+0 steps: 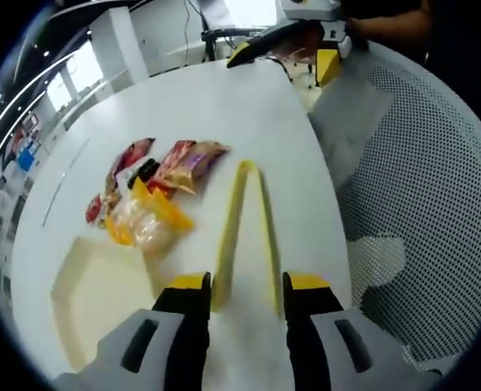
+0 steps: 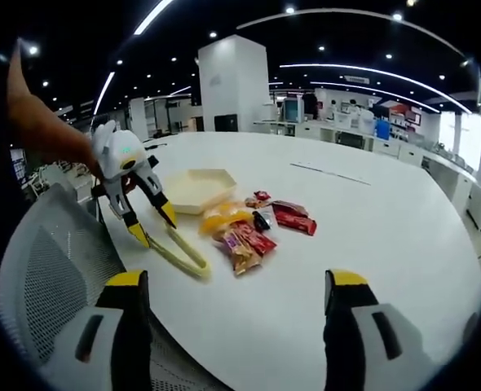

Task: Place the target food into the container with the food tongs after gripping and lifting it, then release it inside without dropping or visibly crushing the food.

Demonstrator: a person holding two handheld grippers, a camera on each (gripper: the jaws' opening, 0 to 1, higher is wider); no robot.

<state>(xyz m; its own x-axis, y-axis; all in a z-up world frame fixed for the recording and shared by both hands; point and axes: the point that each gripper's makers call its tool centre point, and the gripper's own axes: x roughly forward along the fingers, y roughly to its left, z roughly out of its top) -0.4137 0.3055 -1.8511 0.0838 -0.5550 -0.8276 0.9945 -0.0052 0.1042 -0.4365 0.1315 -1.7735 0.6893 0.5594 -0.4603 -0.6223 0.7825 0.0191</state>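
The left gripper [image 1: 244, 297] sits with its jaws astride the open ends of the yellow food tongs [image 1: 249, 232], one jaw outside each arm. Whether the pads press the arms cannot be told from the left gripper view; the tongs lie flat on the white table [image 1: 224, 106], so no lift is evident. In the right gripper view the same gripper [image 2: 153, 226] shows at the tongs' ends [image 2: 179, 252], the hinge bend pointing away from it.

The right gripper [image 2: 236, 314] is spread wide with nothing between its jaws, hovering above the table edge, well apart from the food.

Ahead and to the left of the left gripper lies a cluster of wrapped snacks [image 1: 155, 191]: a yellow-wrapped pack [image 1: 147, 220], a brown-and-red pack [image 1: 187, 163] and smaller red packets [image 1: 126, 167]. The task does not say which is the target. The cream hexagonal container [image 1: 102, 289] lies just beside the cluster, nearer the gripper, and holds nothing.

Assessment: the packs appear light, with slick film wrappers over soft contents. Film may slide between smooth tong tips, and hard squeezing risks crushing. Recommended hold: across the middle of the pack's body, not on a crimped end, with moderate pressure. The tongs are springy; take them near mid-length for control
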